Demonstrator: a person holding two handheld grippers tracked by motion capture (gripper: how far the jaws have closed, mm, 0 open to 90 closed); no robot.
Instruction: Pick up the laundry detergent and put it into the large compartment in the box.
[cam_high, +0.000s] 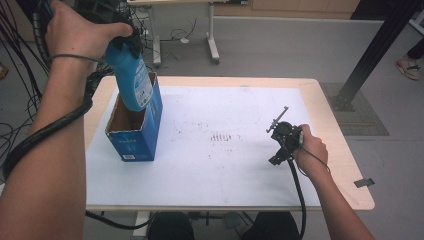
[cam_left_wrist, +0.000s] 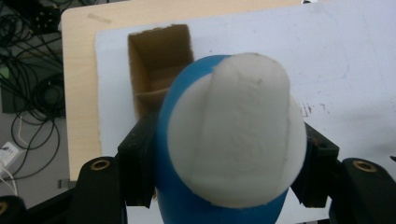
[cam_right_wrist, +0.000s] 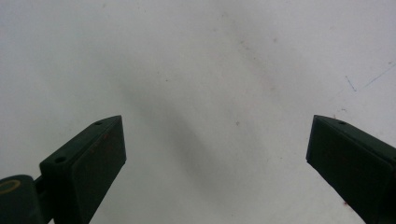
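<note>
High view — left tongs (cam_high: 125, 42) clamp bottle (cam_high: 132, 80) over box (cam_high: 135, 132).

floor (cam_high: 280, 45): grey | desk legs (cam_high: 212, 42): white, behind | cables (cam_high: 15, 75): black, left

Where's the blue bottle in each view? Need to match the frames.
High view: blue bottle upper left, held by the left gripper above the open box.
Left gripper view: bottle centre, white end toward the camera, clamped between the jaws.
Right gripper view: not in it; white mat between open jaws.
Shared landmark: the white mat.
</note>
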